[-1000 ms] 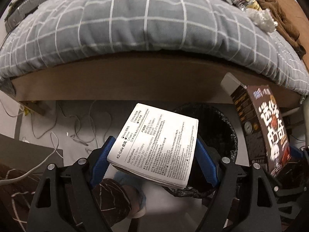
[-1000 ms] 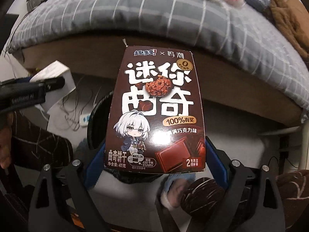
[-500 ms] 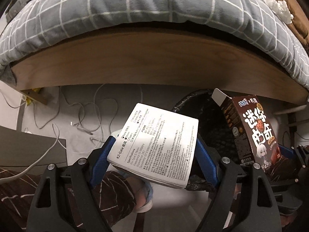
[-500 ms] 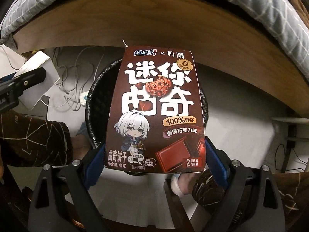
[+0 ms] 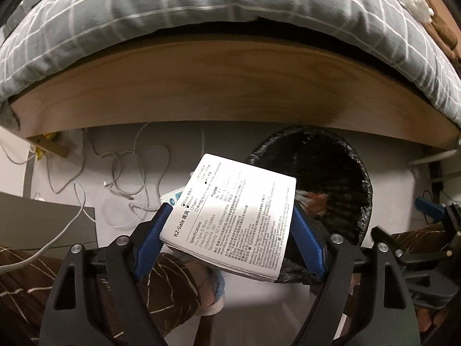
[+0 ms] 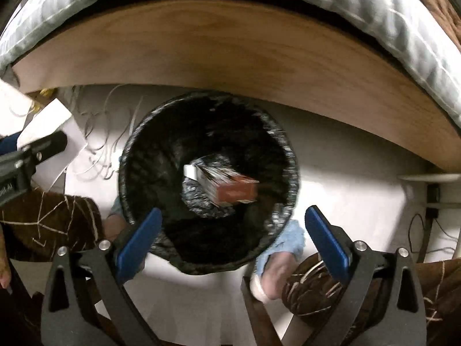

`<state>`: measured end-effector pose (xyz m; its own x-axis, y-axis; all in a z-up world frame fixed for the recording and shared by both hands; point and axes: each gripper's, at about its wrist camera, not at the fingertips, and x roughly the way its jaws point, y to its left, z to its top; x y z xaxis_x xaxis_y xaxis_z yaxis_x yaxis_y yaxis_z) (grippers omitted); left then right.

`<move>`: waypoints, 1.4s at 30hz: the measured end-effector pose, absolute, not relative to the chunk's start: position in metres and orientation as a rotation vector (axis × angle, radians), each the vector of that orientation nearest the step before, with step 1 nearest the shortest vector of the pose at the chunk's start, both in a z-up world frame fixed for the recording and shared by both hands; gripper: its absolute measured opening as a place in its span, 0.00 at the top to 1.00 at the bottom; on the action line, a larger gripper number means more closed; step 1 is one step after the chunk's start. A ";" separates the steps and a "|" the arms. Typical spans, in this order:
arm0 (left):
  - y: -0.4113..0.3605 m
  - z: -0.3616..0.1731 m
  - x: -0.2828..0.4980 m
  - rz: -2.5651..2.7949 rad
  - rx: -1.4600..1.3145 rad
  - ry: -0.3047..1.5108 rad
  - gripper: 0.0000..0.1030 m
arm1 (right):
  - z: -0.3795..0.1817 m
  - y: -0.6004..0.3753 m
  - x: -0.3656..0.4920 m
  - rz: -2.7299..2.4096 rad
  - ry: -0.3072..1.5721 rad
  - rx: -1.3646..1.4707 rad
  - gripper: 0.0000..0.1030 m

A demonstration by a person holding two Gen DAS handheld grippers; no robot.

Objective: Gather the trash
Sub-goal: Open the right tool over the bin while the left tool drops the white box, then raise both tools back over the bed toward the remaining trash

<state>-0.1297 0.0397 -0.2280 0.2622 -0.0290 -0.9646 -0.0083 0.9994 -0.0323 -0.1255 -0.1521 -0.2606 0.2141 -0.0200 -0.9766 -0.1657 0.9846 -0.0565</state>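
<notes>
My left gripper (image 5: 230,230) is shut on a white printed box (image 5: 233,219), held just left of and above the black-lined trash bin (image 5: 360,173). My right gripper (image 6: 227,233) is open and empty, directly above the bin (image 6: 135,155). The brown cookie box (image 6: 230,187) lies inside the bin, blurred. A bit of it shows in the left wrist view (image 5: 314,201). The left gripper and white box show at the left edge of the right wrist view (image 6: 46,132).
The wooden bed frame (image 5: 230,86) with a grey checked duvet (image 5: 201,5) overhangs just behind the bin. White cables (image 5: 124,178) and a power strip lie on the floor to the left. My legs and slippered feet (image 6: 276,262) are beside the bin.
My right gripper has opened and the cookie box has dropped into the bin. Both grippers have tilted down toward the floor. The left still holds the white box.
</notes>
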 end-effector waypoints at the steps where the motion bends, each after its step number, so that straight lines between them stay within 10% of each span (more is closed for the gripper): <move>1: 0.037 -0.229 -0.129 -0.020 -0.027 1.306 0.24 | -0.259 -0.156 -0.126 0.092 1.349 -0.152 0.07; 42: -0.048 -0.173 -0.115 -0.112 0.135 1.073 0.07 | -0.178 -0.237 -0.132 -0.100 1.027 -0.058 0.07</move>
<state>-0.1154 -0.0477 -0.1727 0.4729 -0.0257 -0.8807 0.1571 0.9860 0.0555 -0.1318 -0.2373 -0.1775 0.5135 -0.1105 -0.8509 0.0561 0.9939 -0.0952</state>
